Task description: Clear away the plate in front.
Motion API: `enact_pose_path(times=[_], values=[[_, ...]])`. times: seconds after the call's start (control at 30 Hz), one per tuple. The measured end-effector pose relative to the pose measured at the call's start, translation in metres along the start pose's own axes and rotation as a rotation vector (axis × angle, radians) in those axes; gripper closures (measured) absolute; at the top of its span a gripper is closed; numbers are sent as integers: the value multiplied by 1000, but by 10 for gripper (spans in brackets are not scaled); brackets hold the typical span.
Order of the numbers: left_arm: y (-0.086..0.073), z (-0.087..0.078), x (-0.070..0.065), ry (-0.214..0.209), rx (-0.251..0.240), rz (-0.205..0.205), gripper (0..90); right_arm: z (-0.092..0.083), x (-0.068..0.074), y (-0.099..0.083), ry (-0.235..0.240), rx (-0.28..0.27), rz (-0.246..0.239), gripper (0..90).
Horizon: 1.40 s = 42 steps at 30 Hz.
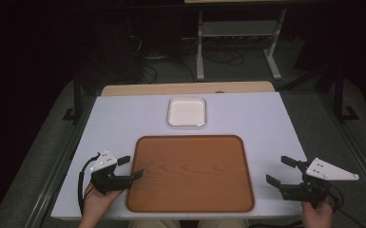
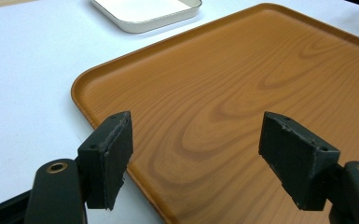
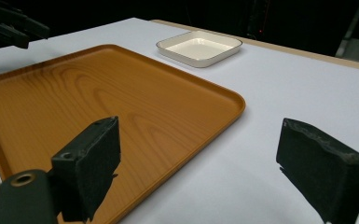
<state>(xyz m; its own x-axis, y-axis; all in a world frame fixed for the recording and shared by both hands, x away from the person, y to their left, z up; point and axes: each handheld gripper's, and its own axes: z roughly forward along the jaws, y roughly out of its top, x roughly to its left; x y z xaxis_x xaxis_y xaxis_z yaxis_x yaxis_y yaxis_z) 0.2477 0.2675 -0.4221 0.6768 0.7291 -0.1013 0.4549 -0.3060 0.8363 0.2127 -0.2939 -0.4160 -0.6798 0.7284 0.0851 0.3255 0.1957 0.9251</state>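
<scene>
A brown wood-grain tray (image 1: 190, 199) lies on the white table near the front edge. Behind it sits a square white dish (image 1: 187, 111) with nothing in it. My left gripper (image 1: 130, 167) rests at the tray's left edge, held by a hand, jaws open over the tray's rim with nothing between them. In the left gripper view the tray (image 2: 242, 93) spreads ahead and the dish (image 2: 144, 11) lies beyond. My right gripper (image 1: 280, 171) stands open to the right of the tray, nothing between its jaws. The right gripper view shows the tray (image 3: 98, 102) and dish (image 3: 199, 47).
The white table top (image 1: 266, 128) has bare room on both sides of the tray. A wooden strip (image 1: 185, 88) runs along its far edge. Beyond stand a metal frame (image 1: 237, 42) and cables on a dark floor.
</scene>
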Motion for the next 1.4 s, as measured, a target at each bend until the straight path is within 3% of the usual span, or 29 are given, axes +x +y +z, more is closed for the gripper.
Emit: enact_pose_path(times=[0.63, 0.9, 1.4], values=[[2, 1, -3, -3, -14, 13, 257, 0, 1, 0, 0, 2, -4, 126], [6, 6, -7, -8, -20, 44, 257, 0, 1, 0, -3, 3, -3, 126], [17, 13, -7, -27, -32, 45, 257, 0, 0, 0, -16, 5, 7, 126]])
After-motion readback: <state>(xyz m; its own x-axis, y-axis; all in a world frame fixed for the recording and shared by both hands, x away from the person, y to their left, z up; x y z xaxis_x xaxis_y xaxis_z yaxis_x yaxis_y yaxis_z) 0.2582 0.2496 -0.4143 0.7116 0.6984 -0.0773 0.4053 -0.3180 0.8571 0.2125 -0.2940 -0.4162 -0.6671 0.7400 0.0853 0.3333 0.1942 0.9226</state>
